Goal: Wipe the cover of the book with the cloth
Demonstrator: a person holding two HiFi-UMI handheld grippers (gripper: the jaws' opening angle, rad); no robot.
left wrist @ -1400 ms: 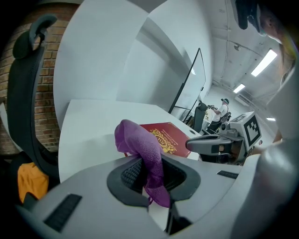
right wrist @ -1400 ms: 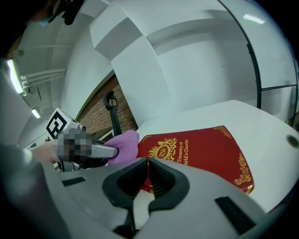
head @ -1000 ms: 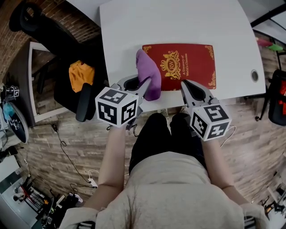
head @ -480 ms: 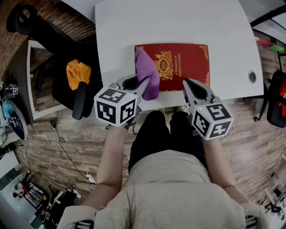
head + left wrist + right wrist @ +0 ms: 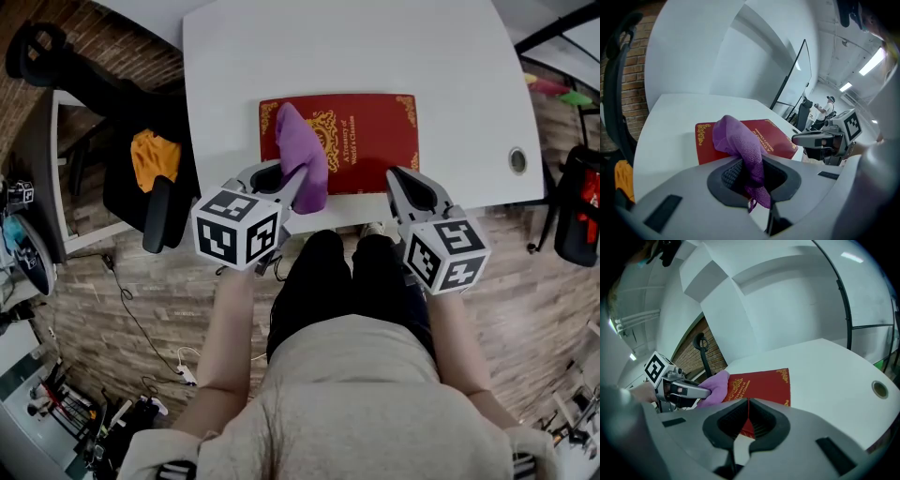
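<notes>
Cloth (image 5: 302,155), seemingly soft and light, is drooping from the left tongs (image 5: 296,186) that are pinching it, onto the stiff book (image 5: 370,141) on the tabletop (image 5: 375,47); right tongs (image 5: 398,180) are hovering closed and empty.

Left hand-held gripper (image 5: 302,180), right hand-held gripper (image 5: 395,178): grey moulded shells, dark ribbed pads (image 5: 734,421). Each carries white cube (image 5: 239,228) with black square markers. Person wears beige short-sleeved top (image 5: 356,394), black trousers (image 5: 323,281).
</notes>
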